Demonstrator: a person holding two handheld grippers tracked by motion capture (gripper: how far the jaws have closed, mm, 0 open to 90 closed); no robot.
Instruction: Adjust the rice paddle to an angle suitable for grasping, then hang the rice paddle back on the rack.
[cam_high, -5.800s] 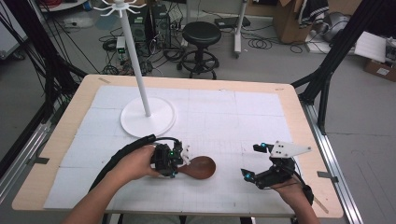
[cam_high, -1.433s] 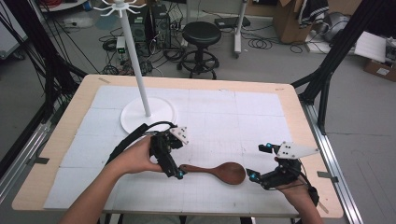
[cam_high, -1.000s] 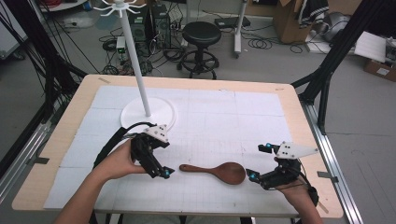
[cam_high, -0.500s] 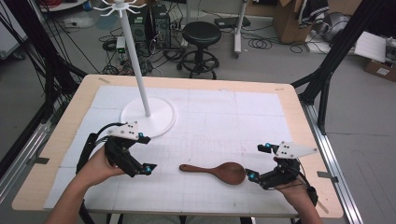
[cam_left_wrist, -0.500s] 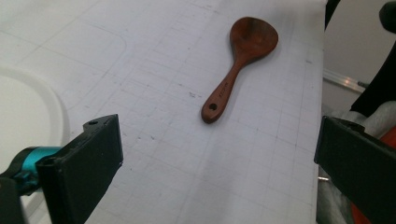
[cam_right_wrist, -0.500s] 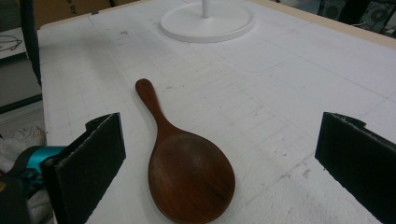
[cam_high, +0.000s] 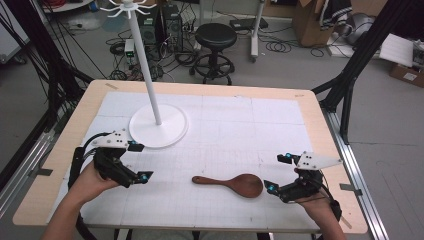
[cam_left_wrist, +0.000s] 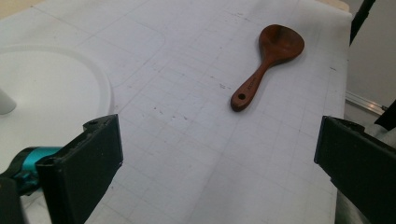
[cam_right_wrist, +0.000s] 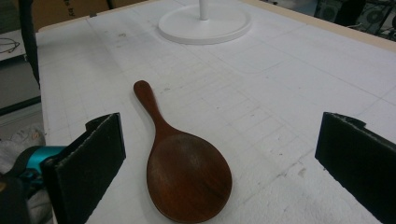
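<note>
since the earlier frames the left gripper has let go of the wooden spoon and pulled back toward the table's left side, while the spoon has stopped in front of the right gripper, which has hardly shifted.

the spoon lies flat on the white gridded mat, touched by neither gripper. in the right gripper view its bowl sits between the two black fingers, nearer the left one, with the handle pointing away from them toward the round white base of the stand. those fingers are spread wide with nothing gripped.

in the left gripper view the spoon is well ahead of the fingers, closer to the right one's side, its handle end with a small hole turned toward them. these fingers are also wide apart and hold nothing. the stand's white base lies just beyond the left finger.

no brand, label or readable writing can be made out on the spoon, the mat or the grippers; the mat bears only faint grid lines.
</note>
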